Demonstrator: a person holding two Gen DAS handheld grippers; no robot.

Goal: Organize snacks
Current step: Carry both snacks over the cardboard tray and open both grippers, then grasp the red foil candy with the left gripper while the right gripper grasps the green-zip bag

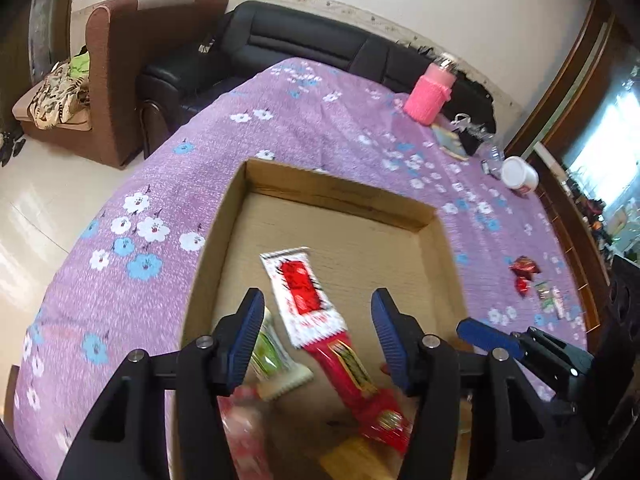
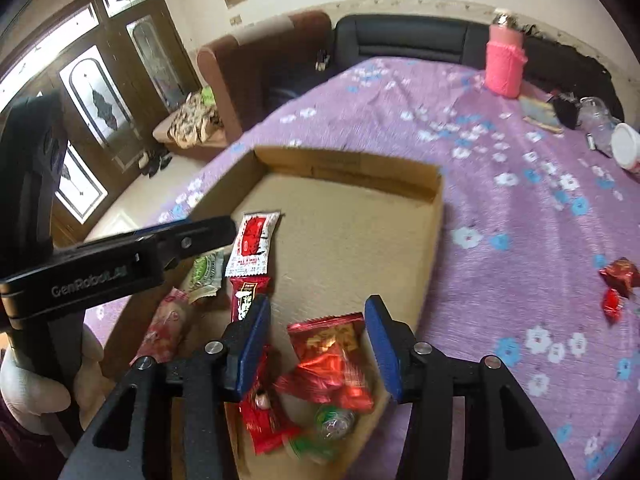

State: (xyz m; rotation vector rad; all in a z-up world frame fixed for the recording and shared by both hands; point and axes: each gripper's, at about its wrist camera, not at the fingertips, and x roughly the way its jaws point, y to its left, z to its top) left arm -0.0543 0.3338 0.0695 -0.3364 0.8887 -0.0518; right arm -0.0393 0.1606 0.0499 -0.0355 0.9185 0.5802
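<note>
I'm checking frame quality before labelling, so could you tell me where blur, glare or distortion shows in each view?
Left wrist view: fisheye bends the cardboard box edges; the red snack packet near the left gripper is motion-smeared; the window at right is blown out. Right wrist view: packets beneath the right gripper are blurred, the tablecloth pattern streaks, and the door glass glares.

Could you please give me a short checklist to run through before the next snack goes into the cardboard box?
1. Left gripper open, holding nothing: ok.
2. Right gripper open, holding nothing: ok.
3. Cardboard box has bare floor at its far end: ok.
4. Red snacks on the purple cloth, outside the box: not ok.
5. Small packets near the table edge, outside the box: not ok.
</note>
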